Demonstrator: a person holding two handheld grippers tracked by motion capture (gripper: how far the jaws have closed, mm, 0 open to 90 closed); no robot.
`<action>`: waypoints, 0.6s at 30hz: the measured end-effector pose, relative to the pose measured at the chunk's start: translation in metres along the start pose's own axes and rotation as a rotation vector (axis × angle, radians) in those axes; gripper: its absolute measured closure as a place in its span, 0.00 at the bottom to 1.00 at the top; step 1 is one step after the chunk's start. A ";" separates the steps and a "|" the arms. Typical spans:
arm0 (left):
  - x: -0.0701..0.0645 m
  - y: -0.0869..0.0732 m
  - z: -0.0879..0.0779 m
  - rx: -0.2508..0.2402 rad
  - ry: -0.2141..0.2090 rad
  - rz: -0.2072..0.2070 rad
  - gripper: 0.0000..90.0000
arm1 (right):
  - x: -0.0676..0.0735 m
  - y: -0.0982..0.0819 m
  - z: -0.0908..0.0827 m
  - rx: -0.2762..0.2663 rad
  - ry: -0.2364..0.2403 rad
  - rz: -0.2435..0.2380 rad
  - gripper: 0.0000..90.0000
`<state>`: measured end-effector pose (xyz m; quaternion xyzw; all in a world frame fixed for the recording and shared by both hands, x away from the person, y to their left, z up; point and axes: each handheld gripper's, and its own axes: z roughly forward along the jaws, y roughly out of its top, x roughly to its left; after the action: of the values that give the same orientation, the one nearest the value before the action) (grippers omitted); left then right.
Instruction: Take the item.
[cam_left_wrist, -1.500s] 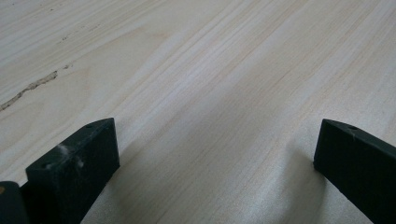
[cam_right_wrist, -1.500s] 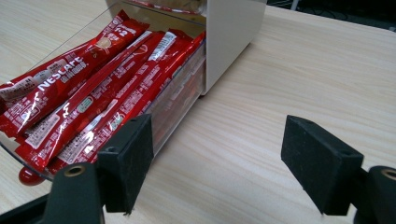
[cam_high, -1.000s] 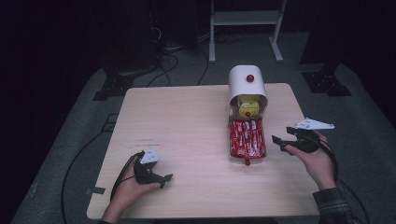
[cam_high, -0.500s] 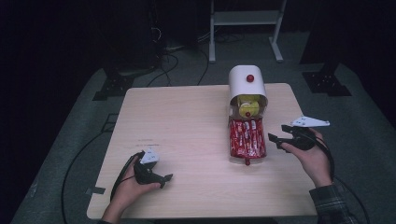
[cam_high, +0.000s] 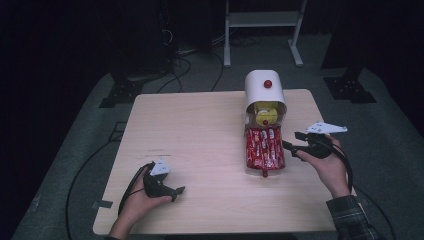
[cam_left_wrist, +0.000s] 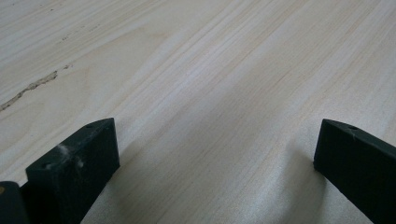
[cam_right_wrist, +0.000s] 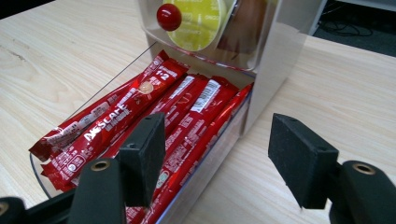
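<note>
High view, landmark: the white dispenser (cam_high: 265, 95) stands at the far right of the table (cam_high: 200, 135), its clear tray (cam_high: 265, 172) reaching toward the person.
High view, contents: red coffee sticks (cam_high: 264, 147) lie in the tray; a yellow capsule (cam_high: 265, 115) sits under the hood.
High view, right gripper (cam_high: 295, 146): just beside the tray's right edge, jaws spread apart and empty, pointing at the sticks.
High view, right hand (cam_high: 330, 167): wrist low, forearm coming up from the near right corner.
High view, left gripper (cam_high: 175, 192): well apart from the dispenser, near the front left edge, resting in the left hand (cam_high: 142, 197).
Left gripper view: jaws wide with nothing between them, above bare table (cam_left_wrist: 210, 74).
Right gripper view, jaws: wide, empty, one over the sticks (cam_right_wrist: 140, 116), the other outside the tray wall (cam_right_wrist: 219, 144).
Right gripper view, dispenser: a red knob (cam_right_wrist: 168, 17) sits before the capsule (cam_right_wrist: 201, 21).
Step in hand, a guess: likely picking one stick.
Doing it well: bring both jaws inside the wall, straddle a single top stick across its width, close gently, then lift clear of the hood.
</note>
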<state>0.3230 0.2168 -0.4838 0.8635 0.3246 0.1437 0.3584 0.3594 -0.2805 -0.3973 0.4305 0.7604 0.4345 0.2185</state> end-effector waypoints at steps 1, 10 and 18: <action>0.000 0.000 0.000 0.000 0.000 0.000 0.00 | 0.001 0.000 0.001 0.001 0.001 -0.001 0.40; 0.000 0.000 0.000 0.000 0.000 0.000 0.00 | 0.007 0.003 0.010 0.010 0.024 -0.006 0.42; 0.000 0.000 0.000 0.000 0.000 0.000 0.00 | 0.012 0.006 0.018 0.010 0.048 -0.005 0.44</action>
<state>0.3230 0.2168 -0.4838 0.8635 0.3245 0.1437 0.3583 0.3678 -0.2602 -0.4012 0.4191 0.7686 0.4404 0.1990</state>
